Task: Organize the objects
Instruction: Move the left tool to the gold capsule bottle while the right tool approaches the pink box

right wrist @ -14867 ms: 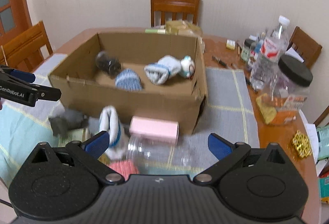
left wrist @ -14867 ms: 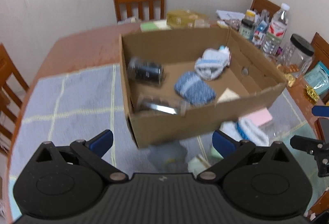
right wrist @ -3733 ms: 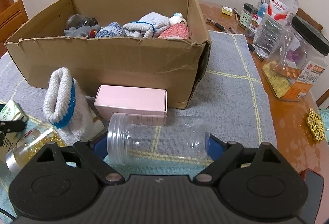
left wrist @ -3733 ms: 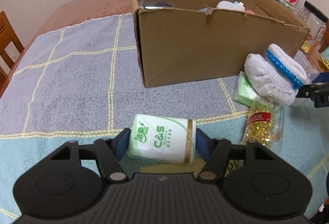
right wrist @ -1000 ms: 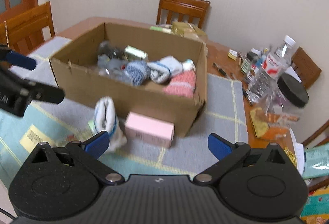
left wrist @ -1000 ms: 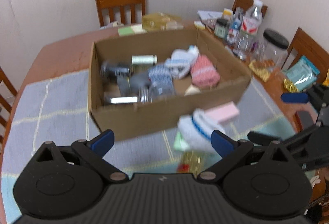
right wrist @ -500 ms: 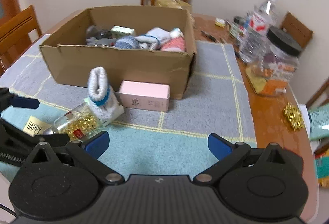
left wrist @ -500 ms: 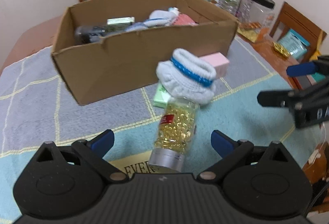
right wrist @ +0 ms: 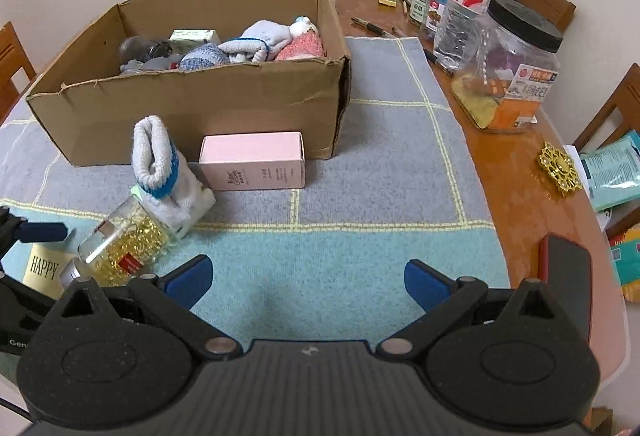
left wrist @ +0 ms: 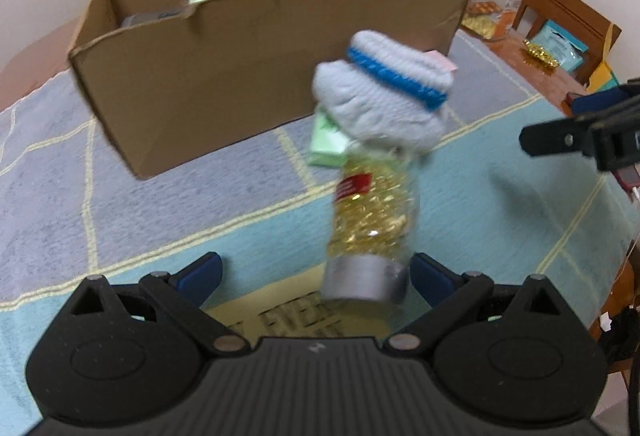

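A clear bottle of gold capsules (left wrist: pixel 372 220) lies on the mat with its silver cap toward me, also in the right wrist view (right wrist: pixel 120 244). A white sock with a blue band (left wrist: pixel 384 96) rests on its far end (right wrist: pixel 164 172). My left gripper (left wrist: pixel 316 276) is open, its fingers on either side of the bottle's cap, not touching. My right gripper (right wrist: pixel 308 282) is open and empty above bare mat. The cardboard box (right wrist: pixel 192 104) holds socks, a tissue pack and jars.
A pink box (right wrist: pixel 254 160) lies against the cardboard box's front. A green pack (left wrist: pixel 326 144) lies under the sock. A yellow card (right wrist: pixel 46 268) lies under the bottle's cap. A large jar (right wrist: pixel 512 64), bottles and pens stand on the wooden table at right.
My left gripper has dropped lower and moved in on the capsule bottle; its cap now sits between the open fingers. My right gripper has moved a little closer to the table.
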Demonstrator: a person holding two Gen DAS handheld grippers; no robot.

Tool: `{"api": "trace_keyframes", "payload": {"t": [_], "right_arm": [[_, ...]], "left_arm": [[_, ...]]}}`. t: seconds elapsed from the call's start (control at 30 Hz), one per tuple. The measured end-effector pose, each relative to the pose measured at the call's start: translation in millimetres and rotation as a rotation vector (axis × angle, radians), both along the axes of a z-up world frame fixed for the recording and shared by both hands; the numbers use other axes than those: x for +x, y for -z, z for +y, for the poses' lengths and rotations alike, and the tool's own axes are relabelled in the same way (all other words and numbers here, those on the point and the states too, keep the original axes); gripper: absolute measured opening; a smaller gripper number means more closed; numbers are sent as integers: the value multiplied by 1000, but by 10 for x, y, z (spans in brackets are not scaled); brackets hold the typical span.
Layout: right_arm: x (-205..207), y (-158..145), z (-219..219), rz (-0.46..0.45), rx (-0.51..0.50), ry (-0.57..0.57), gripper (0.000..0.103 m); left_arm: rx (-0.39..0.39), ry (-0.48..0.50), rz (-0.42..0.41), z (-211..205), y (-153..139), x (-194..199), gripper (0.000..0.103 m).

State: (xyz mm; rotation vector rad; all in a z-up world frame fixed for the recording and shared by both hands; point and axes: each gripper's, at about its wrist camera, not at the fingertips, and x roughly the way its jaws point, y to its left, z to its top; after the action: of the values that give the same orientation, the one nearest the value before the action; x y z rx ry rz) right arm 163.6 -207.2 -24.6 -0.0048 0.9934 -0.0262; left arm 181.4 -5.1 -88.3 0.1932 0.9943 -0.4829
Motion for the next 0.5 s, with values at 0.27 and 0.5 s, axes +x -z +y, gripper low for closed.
{"api": "trace_keyframes", "payload": {"t": [0.27,0.5], "right_arm": [[114,-37,95,4,-10,-2,103],[237,-32,94,-1,-24,-43,103]], "left_arm": [[12,-66,-4,368,-27,80,100],[0,-168,12,559,-23,153,100]]}}
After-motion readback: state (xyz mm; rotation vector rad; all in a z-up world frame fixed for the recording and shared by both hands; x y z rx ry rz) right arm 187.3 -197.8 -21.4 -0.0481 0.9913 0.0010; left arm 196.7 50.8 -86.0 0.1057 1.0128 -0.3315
